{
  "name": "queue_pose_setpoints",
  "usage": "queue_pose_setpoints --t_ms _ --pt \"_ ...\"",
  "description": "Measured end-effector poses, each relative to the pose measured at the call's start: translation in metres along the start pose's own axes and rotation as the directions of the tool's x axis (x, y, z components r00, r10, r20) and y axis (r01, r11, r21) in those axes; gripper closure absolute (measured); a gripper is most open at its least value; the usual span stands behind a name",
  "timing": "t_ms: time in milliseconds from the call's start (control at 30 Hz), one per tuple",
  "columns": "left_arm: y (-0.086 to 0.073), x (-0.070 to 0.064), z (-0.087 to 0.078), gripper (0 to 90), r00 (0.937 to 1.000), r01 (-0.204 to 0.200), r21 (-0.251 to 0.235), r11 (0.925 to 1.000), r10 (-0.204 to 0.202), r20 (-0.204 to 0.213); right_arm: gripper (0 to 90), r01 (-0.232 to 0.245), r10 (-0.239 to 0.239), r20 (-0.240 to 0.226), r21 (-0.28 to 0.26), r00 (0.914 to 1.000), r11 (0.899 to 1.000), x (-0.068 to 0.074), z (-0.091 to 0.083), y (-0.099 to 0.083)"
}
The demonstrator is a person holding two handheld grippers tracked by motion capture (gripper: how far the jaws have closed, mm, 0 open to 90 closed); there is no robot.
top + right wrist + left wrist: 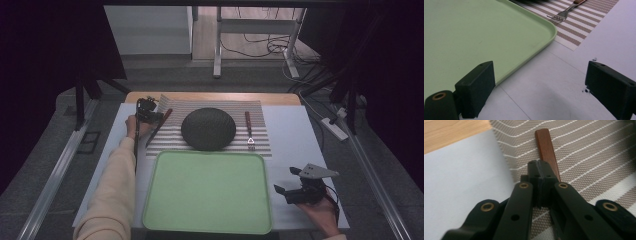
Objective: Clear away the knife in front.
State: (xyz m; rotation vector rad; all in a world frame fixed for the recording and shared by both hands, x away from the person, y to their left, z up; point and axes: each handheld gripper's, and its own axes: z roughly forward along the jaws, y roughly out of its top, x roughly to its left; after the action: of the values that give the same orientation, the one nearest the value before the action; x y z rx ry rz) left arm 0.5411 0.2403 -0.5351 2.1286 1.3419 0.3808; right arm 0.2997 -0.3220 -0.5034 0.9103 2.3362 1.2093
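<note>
Wooden-handled and stiff, the knife [159, 127] at nine o'clock of the dark bowl [208, 128] on the striped mat [260, 135] looks light; left gripper [541, 170] jaws are closed beside its handle, the best hold, right gripper [289, 184] jaws open.

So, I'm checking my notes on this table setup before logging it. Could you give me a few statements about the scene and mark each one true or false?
1. The left gripper has its jaws together over the wooden-handled knife. True.
2. The right gripper is clamped on the fork. False: its jaws stand wide apart over bare table beside the green tray, and the fork lies on the striped placemat, far from it.
3. A dark round plate sits on the placemat between knife and fork. True.
4. The green tray holds the cutlery. False: nothing lies on it.
5. The fork lies left of the plate. False: in the high view it is to the plate's right.
</note>
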Motion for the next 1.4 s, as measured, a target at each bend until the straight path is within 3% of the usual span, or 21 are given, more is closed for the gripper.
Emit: queue_pose_setpoints --t_ms 100,233,400,733,900,967,1000,1133,1233,1267,1400 --pt "0.001 -0.003 -0.001 89.0 0.9997 -0.013 0.007 0.9999 0.013 0.019 9.1 -0.001 0.001 0.001 0.003 1.0000 1.000 0.000 0.000 -0.001" --pt "-0.002 -0.017 -0.002 89.0 0.9969 -0.062 0.012 0.9980 0.061 0.049 9.2 -0.005 0.005 0.000 -0.001 1.0000 1.000 0.000 -0.002 -0.001" --pt "-0.005 -0.028 -0.003 89.0 0.9947 -0.075 0.009 0.9971 0.074 0.072 9.2 -0.005 0.005 -0.003 -0.004 1.0000 1.000 0.001 -0.002 -0.001" --pt "-0.005 -0.040 -0.008 88.6 0.9920 -0.107 0.008 0.9942 0.106 0.069 9.2 -0.003 0.003 -0.010 -0.014 0.9999 1.000 0.000 -0.003 0.000" --pt "-0.001 -0.042 -0.020 71.9 0.9905 -0.119 -0.006 0.9929 0.119 0.069 9.2 -0.003 0.003 -0.013 -0.015 0.9999 1.000 0.000 -0.003 0.000" --pt "0.001 -0.043 -0.029 55.7 0.9894 -0.130 -0.006 0.9915 0.130 0.065 9.2 -0.006 0.005 -0.016 -0.019 0.9999 1.000 0.000 -0.003 0.000" --pt "0.004 -0.047 -0.039 48.3 0.9862 -0.158 0.008 0.9875 0.157 0.052 9.1 -0.006 0.006 -0.018 -0.016 0.9998 1.000 0.000 -0.003 0.000" --pt "0.008 -0.055 -0.056 32.3 0.9810 -0.185 0.036 0.9820 0.183 0.065 9.2 -0.002 0.002 -0.027 -0.014 0.9996 1.000 0.001 -0.002 0.000" --pt "0.010 -0.058 -0.064 24.1 0.9784 -0.190 0.063 0.9798 0.184 0.095 9.3 0.000 -0.001 -0.028 -0.010 0.9996 1.000 0.003 -0.002 0.001" --pt "0.011 -0.061 -0.068 20.5 0.9752 -0.203 0.091 0.9750 0.193 0.109 9.3 0.002 -0.002 -0.028 -0.009 0.9996 1.000 0.003 -0.001 0.001" --pt "0.012 -0.063 -0.072 16.6 0.9739 -0.213 0.116 0.9701 0.201 0.105 9.3 0.005 -0.005 -0.027 -0.002 0.9996 1.000 0.004 -0.001 0.002"
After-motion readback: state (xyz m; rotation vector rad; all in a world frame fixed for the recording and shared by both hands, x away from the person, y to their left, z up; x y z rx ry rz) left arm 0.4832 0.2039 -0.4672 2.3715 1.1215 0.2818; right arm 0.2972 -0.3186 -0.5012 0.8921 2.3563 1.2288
